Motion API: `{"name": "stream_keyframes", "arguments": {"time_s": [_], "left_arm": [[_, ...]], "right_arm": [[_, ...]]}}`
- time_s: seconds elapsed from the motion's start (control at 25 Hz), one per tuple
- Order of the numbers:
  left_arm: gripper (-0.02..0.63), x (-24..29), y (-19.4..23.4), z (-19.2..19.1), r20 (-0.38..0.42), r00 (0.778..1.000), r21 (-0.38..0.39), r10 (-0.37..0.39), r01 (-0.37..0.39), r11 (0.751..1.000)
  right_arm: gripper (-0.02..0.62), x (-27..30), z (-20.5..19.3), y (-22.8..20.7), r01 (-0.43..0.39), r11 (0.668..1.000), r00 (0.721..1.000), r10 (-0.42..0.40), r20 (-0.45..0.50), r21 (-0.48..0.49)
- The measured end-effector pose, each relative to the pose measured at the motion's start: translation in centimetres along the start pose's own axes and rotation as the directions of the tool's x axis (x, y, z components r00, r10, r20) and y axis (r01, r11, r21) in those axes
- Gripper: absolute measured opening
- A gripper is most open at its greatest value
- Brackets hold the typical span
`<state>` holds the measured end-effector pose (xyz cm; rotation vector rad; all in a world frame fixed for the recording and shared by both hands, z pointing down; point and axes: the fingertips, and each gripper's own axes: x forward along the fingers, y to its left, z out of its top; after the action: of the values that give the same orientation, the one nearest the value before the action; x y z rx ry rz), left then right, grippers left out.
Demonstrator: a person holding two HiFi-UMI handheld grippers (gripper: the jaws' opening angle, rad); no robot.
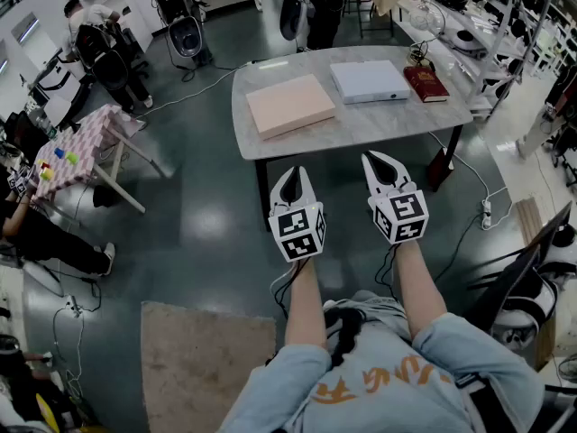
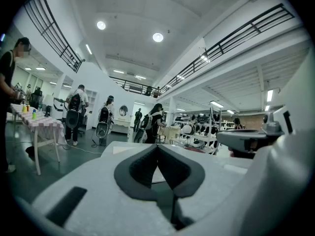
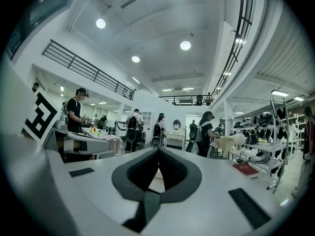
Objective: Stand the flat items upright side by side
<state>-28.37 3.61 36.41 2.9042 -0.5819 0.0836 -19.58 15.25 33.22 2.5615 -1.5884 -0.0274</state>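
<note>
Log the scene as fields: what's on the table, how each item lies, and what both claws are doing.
table: grey top, dark legs
pink item: lying flat, left part of the table
pale blue item: lying flat, middle, apart from the pink item
red book: lying flat, right end, close beside the pale blue item
left claw: shut, empty, short of the table
right claw: shut, empty, short of the table
items upright: none yet

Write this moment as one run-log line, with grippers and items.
stage: not started | left gripper: shut, empty | right gripper: shut, empty | beige item, grey item, red book: flat on table
</note>
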Motion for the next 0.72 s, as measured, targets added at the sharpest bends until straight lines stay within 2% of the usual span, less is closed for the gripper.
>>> {"name": "stream_keyframes", "arguments": {"time_s": [0.24, 0.44, 0.72], "left_arm": [[0.003, 1.1, 0.5, -0.6, -0.002, 1.0, -0.056, -0.009, 0.009, 0.998], [0.009, 3.1, 1.0, -1.5, -0.006, 0.999, -0.147, -0.044, 0.043, 0.988], [0.012, 8.1, 3.9, -2.2, -0.02, 1.0, -0.191, 0.011, -0.015, 0.981]], "right_arm": [[0.002, 1.0, -0.1, -0.2, 0.009, 1.0, 1.0, -0.009, 0.002, -0.016], [0.003, 3.0, -1.0, -1.4, 0.037, 0.999, 0.999, -0.037, -0.024, -0.019], [0.003, 9.3, -2.1, -3.2, -0.027, 1.0, 0.999, 0.027, -0.033, -0.012]]}}
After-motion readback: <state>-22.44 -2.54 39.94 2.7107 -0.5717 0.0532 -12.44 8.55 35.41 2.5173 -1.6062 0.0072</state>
